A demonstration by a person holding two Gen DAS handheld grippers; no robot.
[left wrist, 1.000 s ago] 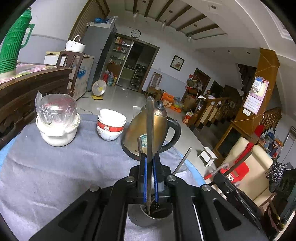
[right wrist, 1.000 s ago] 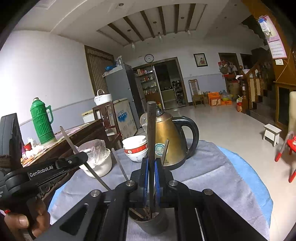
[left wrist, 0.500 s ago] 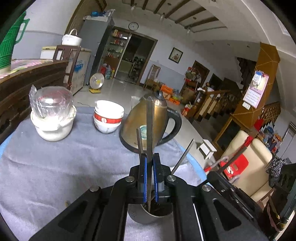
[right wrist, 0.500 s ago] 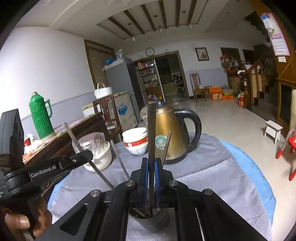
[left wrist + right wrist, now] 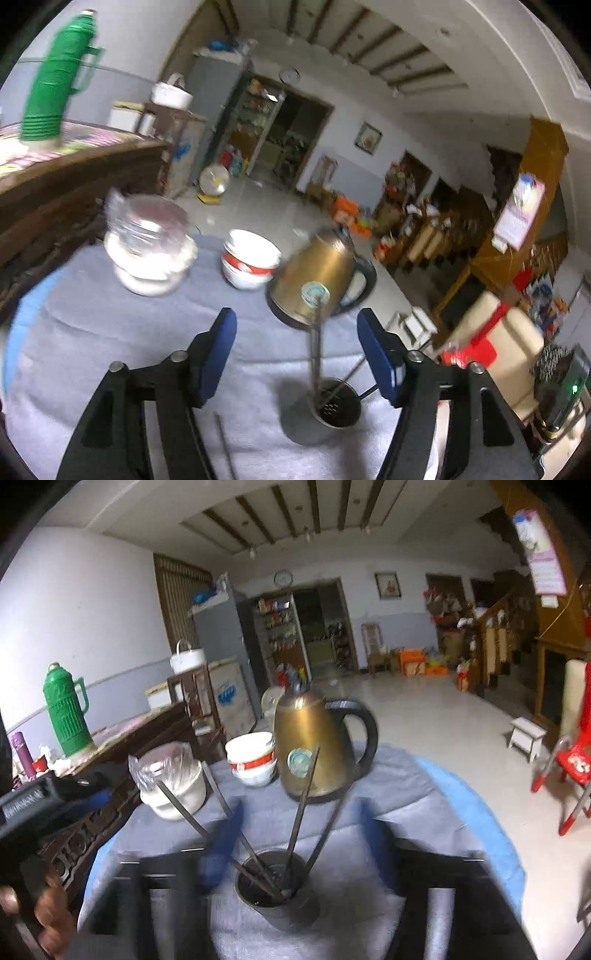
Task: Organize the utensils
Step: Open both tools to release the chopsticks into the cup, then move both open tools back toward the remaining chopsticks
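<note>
A dark metal cylindrical utensil cup point(image 5: 277, 893) stood upright on the grey cloth, at the kettle's six o'clock. Four thin dark metal chopsticks point(image 5: 303, 805) stood in it, fanned out: two leaned toward ten and eleven o'clock, two toward twelve and one. A further thin stick point(image 5: 225, 446) lay flat on the cloth, at the cup's eight o'clock in the left wrist view.

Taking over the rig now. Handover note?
Left gripper: jaws just opened, gripping nothing.
Right gripper: jaws just opened, gripping nothing; blurred.
Cup stands on the cloth, in front of the kettle.
Done: several chopsticks stand loose in the cup, fanned out.
Left: what looks like one more stick lies on the cloth near the left gripper; probably goes in next.
</note>
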